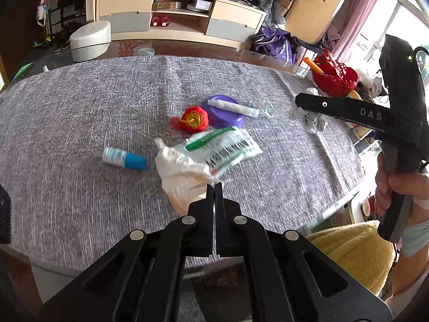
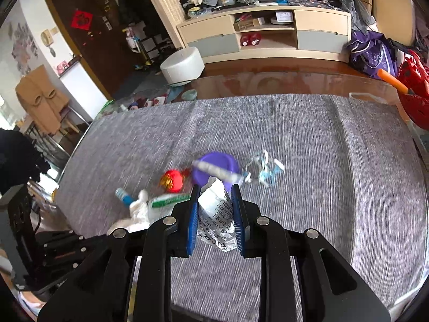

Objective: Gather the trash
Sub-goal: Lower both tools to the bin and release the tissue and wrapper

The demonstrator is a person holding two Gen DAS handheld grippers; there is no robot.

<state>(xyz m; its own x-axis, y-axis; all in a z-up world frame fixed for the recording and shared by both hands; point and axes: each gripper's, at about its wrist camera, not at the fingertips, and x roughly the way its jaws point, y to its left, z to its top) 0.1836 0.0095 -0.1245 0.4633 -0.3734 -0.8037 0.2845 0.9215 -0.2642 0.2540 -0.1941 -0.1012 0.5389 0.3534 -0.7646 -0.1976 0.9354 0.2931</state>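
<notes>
My left gripper (image 1: 214,185) is shut on the edge of a white plastic bag (image 1: 182,177) lying on the grey tablecloth (image 1: 80,112), with a green-and-white printed wrapper (image 1: 225,147) at its mouth. My right gripper (image 2: 215,187) is shut on a crumpled clear printed wrapper (image 2: 217,214) and holds it above the cloth; it shows from the side in the left wrist view (image 1: 297,100), wrapper (image 1: 311,119) hanging from it. On the cloth lie a purple lid (image 1: 222,110), a white paper roll (image 1: 233,107), a red ornament (image 1: 194,120) and a small blue-capped bottle (image 1: 124,157).
A clear and blue torn wrapper (image 2: 265,169) lies right of the lid. A red basket (image 1: 335,75) with an orange stick stands at the table's right edge. A yellow towel (image 1: 351,247) hangs below the near right edge. A white stool (image 1: 89,40) and a TV cabinet (image 1: 177,13) stand beyond.
</notes>
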